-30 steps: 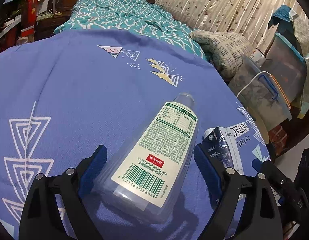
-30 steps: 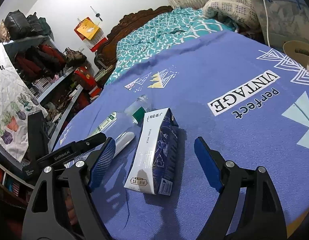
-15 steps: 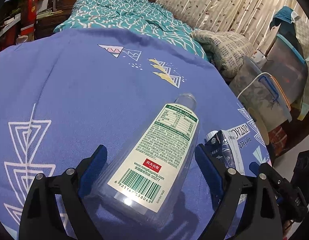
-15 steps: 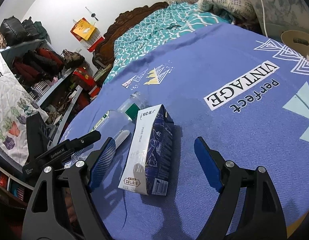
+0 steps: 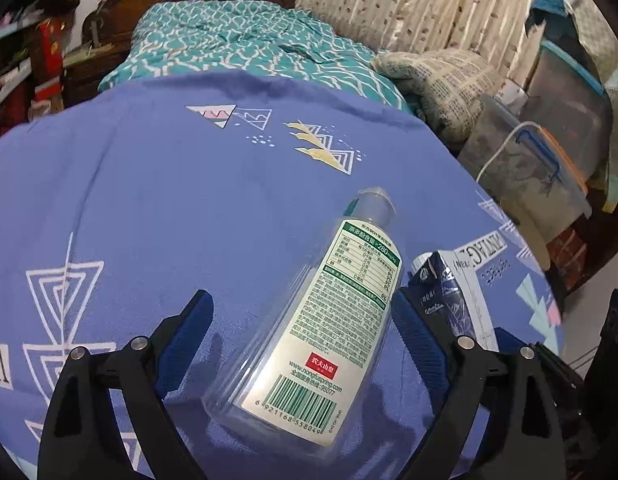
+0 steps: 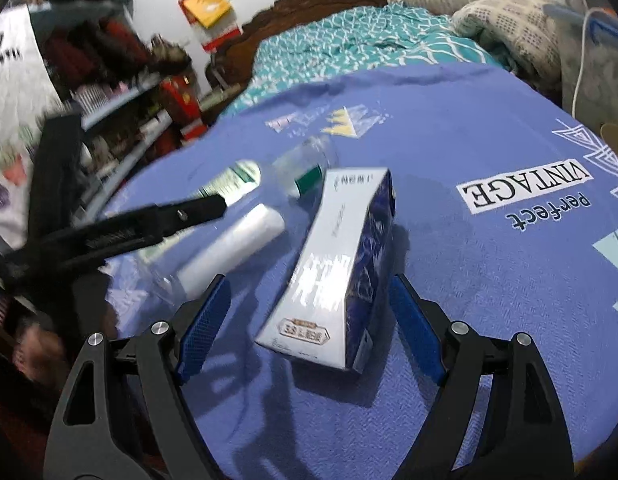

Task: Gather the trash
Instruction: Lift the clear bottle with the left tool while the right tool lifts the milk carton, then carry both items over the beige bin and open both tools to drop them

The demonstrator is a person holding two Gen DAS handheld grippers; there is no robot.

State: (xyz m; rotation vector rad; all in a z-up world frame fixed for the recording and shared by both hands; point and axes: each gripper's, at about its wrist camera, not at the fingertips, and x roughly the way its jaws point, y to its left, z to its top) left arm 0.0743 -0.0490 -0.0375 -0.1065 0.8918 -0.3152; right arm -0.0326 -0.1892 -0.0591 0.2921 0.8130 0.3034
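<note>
Advancing, both open tongs now straddle trash: left tongs point(image 5: 301, 322) the bottle point(image 5: 329, 328), right tongs point(image 6: 309, 316) the carton point(image 6: 337, 264).

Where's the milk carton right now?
In the right wrist view the carton lies on the blue cloth between the open right gripper fingers, the bottle on its left. The left wrist view shows it right of the bottle.

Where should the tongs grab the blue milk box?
Grab the milk box across its two long sides, near the close end. It lies flat, pointing away, and already sits between the open right tongs, so come straight forward and squeeze.
</note>
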